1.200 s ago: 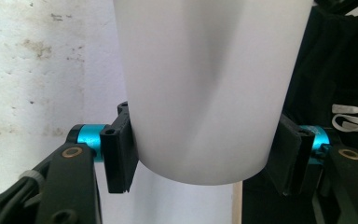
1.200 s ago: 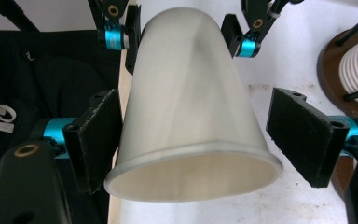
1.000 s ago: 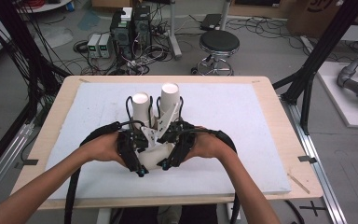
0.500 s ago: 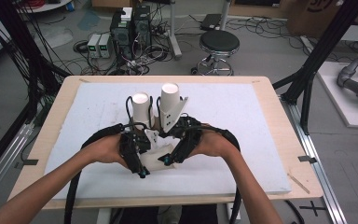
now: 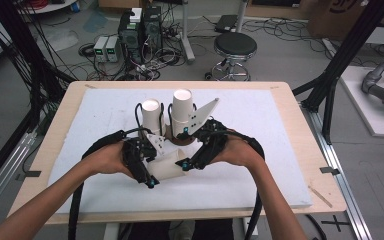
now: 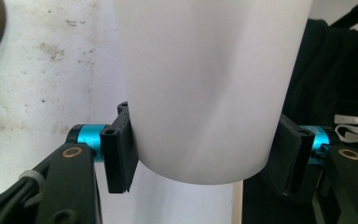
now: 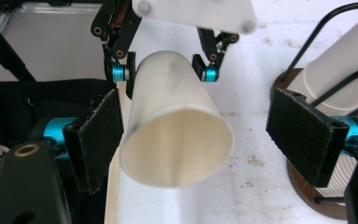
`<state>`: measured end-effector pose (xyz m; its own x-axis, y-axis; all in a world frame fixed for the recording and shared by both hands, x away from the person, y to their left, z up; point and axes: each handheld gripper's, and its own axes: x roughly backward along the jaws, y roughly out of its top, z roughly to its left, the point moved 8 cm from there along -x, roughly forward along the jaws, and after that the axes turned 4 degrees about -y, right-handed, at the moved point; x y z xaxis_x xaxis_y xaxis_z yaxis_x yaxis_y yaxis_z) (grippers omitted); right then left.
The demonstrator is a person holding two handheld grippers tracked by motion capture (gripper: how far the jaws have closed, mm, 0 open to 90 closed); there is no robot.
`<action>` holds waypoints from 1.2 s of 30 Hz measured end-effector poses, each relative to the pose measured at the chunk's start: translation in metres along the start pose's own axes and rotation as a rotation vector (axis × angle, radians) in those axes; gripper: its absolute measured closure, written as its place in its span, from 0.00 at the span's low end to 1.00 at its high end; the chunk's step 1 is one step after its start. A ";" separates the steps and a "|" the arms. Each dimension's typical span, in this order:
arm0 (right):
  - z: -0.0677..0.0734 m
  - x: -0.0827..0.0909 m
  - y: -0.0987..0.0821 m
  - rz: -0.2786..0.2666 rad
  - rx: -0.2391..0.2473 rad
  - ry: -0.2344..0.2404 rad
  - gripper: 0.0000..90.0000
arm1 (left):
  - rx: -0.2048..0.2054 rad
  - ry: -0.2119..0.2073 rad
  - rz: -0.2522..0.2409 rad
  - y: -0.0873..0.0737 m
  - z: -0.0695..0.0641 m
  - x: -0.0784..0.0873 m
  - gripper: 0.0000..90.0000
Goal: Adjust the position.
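A white paper cup [image 5: 167,167] lies on its side just above the mat, and my left gripper [image 5: 150,181] is shut on its body near the base. In the left gripper view both pads press the cup [image 6: 214,84] from either side of my left gripper [image 6: 205,158]. My right gripper [image 5: 189,161] faces the cup's open mouth. In the right gripper view the cup's rim [image 7: 177,135] sits between the wide jaws of my right gripper [image 7: 198,135]. The left pad [image 7: 95,140] is at the rim and the right pad [image 7: 303,135] stands apart. Beyond it the left gripper [image 7: 165,70] clamps the cup.
Two upright stacks of white cups [image 5: 151,117] [image 5: 182,107] stand in a wire holder on a brown base [image 7: 307,191] just behind the grippers. A white foam mat [image 5: 280,150] covers the wooden table. A stool [image 5: 235,47] and computer boxes stand on the floor beyond.
My right gripper has shifted slightly to the right and upward at the cup's mouth. The left gripper keeps the cup in about the same place.
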<state>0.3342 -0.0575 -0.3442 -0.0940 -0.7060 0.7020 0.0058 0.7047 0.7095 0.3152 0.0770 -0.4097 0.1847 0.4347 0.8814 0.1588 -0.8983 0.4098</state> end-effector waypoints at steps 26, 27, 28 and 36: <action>-0.006 0.022 -0.021 -0.097 -0.064 -0.047 0.22 | 0.047 -0.010 -0.340 -0.015 -0.003 0.009 0.40; -0.006 0.022 -0.022 -0.105 -0.067 -0.050 0.22 | 0.046 -0.008 -0.361 -0.015 -0.003 0.009 0.40; -0.005 0.022 -0.022 -0.117 -0.070 -0.050 0.22 | 0.044 -0.008 -0.383 -0.013 -0.004 0.009 0.40; -0.002 0.019 -0.026 -0.180 -0.090 -0.042 0.22 | 0.033 -0.017 -0.562 -0.003 -0.010 0.013 0.40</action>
<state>0.3340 -0.0891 -0.3494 -0.1433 -0.8150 0.5615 0.0743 0.5569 0.8272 0.3077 0.0844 -0.3973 0.0785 0.8473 0.5253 0.2674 -0.5255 0.8077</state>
